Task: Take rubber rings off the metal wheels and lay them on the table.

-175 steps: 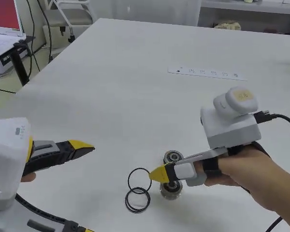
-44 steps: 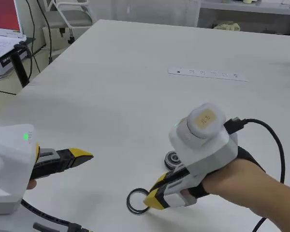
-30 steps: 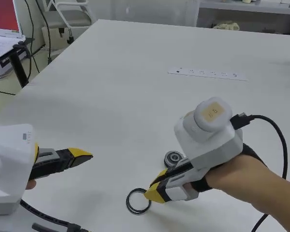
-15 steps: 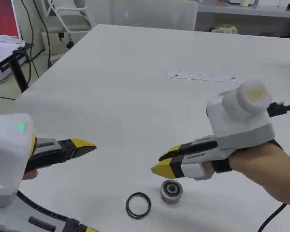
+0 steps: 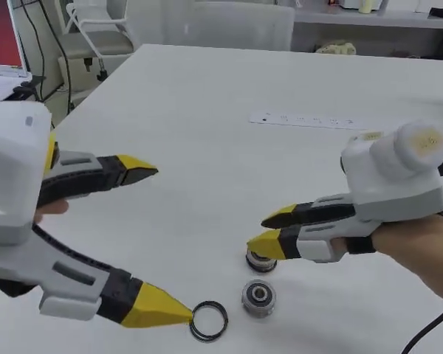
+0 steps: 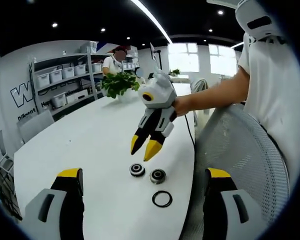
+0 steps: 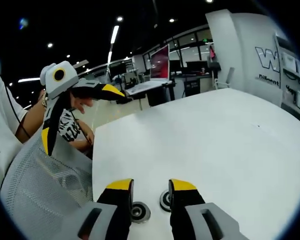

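Down on the white table (image 5: 207, 110) the black rubber rings (image 5: 209, 321) lie flat in one small pile near its front edge. They overlap so closely that we cannot count them; in the left gripper view they read as a single loop. Just beside them to the right stand two metal wheels. The nearer wheel (image 5: 259, 296) is in full view on its side, silver with a dark hub. The farther wheel (image 5: 257, 260) is partly covered in the head view by the lower jaw of the right gripper (image 5: 260, 231). We count both wheels clearly in the left gripper view, side by side and apart from the pile. Whether either wheel has a ring on it is too small for us to make out.

The right gripper hangs just above the farther wheel with its two yellow tips a little apart, holding nothing and touching nothing. The left gripper (image 5: 173, 243) has its jaws spread wide. Its lower tip sits right at the edge of the pile, though we cannot tell if it touches, and its upper tip is well clear over bare table.

Farther back one white power strip (image 5: 310, 119) lies flat. A mesh chair (image 6: 240, 140) stands at the table's edge in the left gripper view.
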Motion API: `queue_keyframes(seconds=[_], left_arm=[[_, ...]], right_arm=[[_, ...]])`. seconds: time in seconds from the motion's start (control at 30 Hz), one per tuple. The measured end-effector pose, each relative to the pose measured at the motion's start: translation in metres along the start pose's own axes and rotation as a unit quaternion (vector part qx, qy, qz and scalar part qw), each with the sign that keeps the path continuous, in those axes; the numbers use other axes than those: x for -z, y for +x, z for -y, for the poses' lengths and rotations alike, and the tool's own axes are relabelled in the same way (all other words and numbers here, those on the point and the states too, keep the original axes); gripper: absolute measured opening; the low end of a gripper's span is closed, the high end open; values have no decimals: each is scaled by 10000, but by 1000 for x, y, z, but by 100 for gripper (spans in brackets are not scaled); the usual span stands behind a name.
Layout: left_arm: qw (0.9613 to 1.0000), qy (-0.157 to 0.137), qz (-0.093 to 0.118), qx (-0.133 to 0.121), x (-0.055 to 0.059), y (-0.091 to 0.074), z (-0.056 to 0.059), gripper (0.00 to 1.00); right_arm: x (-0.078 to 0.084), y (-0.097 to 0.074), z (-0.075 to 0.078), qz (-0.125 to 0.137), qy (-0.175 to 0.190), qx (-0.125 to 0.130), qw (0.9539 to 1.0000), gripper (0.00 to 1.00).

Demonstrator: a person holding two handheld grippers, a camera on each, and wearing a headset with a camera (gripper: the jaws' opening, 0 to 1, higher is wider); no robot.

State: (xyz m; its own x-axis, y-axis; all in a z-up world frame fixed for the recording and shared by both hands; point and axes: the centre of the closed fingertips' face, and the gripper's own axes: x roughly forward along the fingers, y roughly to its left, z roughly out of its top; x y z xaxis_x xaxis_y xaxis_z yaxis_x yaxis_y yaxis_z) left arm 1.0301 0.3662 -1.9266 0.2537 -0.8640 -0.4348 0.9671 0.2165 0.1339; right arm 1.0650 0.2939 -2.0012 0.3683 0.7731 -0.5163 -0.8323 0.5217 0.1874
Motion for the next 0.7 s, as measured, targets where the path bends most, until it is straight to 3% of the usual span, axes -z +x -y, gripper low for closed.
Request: queue_keyframes(seconds=[0.37, 0.6, 0.7], left_arm=[[9985, 478, 181, 194, -35, 26, -14, 99], [9966, 704, 203, 372, -43, 45, -18, 95], [9958, 731, 314, 443, -50, 56, -20, 93]], right_arm=[[6, -9, 20, 157, 139, 241, 9995, 26], [14, -10, 31, 120, 44, 394, 9991, 28], [19, -10, 35, 94, 45, 442, 9990, 28]])
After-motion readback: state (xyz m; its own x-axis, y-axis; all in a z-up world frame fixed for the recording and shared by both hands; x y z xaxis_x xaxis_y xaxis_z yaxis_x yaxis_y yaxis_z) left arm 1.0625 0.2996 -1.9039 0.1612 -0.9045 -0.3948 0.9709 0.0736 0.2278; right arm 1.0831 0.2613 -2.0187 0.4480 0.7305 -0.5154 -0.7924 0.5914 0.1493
